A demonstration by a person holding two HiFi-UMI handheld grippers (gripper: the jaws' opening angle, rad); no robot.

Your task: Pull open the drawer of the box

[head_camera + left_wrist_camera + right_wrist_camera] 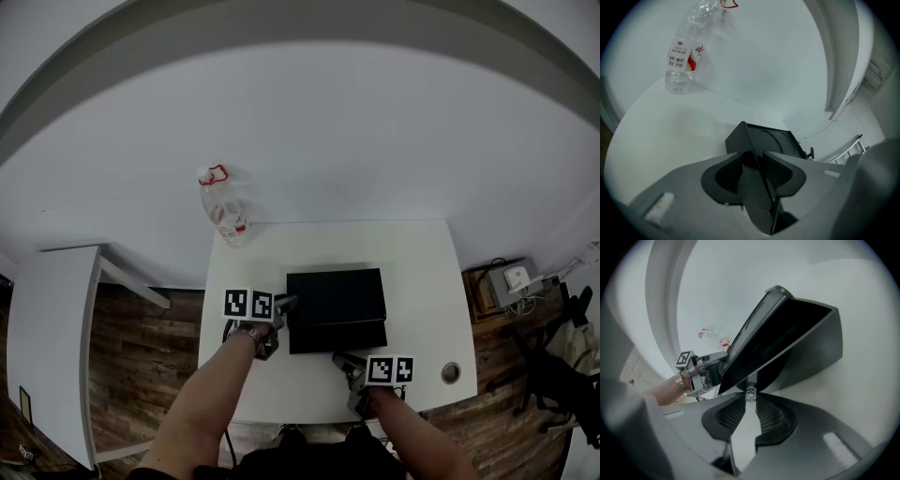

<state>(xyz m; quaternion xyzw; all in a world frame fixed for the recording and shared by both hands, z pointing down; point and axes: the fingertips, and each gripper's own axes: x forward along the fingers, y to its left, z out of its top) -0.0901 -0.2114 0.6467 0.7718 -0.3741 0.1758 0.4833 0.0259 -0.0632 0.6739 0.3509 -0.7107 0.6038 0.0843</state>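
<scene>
Your left gripper shut tight on the box edge, your right gripper pinching the drawer knob, drawer out a little, inside too dark to see, bottle on table.

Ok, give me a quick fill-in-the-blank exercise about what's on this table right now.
1. The right gripper is shut on the drawer's small ___.
2. The left gripper clamps the black box on its ___ side in the head view.
3. The plastic bottle has a ___ ring at its neck.
Missing words: knob; left; red.
</scene>
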